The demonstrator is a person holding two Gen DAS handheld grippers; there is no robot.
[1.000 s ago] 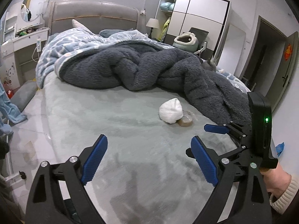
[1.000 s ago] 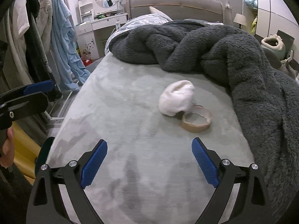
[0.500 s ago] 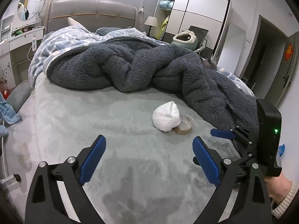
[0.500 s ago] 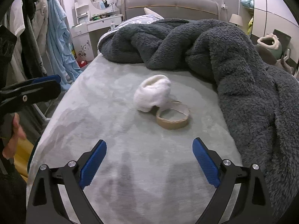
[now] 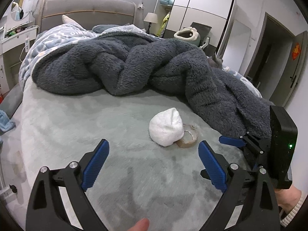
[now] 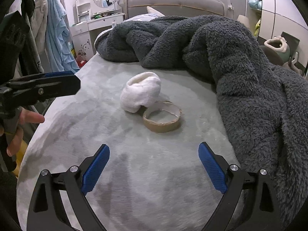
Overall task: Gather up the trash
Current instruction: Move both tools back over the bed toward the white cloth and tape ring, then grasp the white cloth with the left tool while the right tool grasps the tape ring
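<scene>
- Bedroom scene: a wide bed point(image 6: 146, 177) covered in a pale grey-green plush sheet fills both views, its far half buried under a heaped dark grey fleece blanket point(image 6: 240, 61).
- Trash lies on the bare sheet near the blanket's edge: a crumpled white wad of soft material point(image 6: 141, 92), touching a flat brown cardboard tape-roll core point(image 6: 162, 118) just beside it.
- Both tools hover above the sheet, short of the items. The right tool point(image 6: 154, 165) is spread wide with nothing between its blue pads, and the left tool point(image 5: 154, 160) is likewise spread and empty.
- Judged from this, the step in hand is the approach for a first pick, and the right tool looks better lined up with the ring.
- For a clean pick, straddle the ring's wall with one pad inside and one outside; pinching across the hoop could squash it.
- The wad overlaps the ring's far rim, so come in from the near side to avoid dragging both.
</scene>
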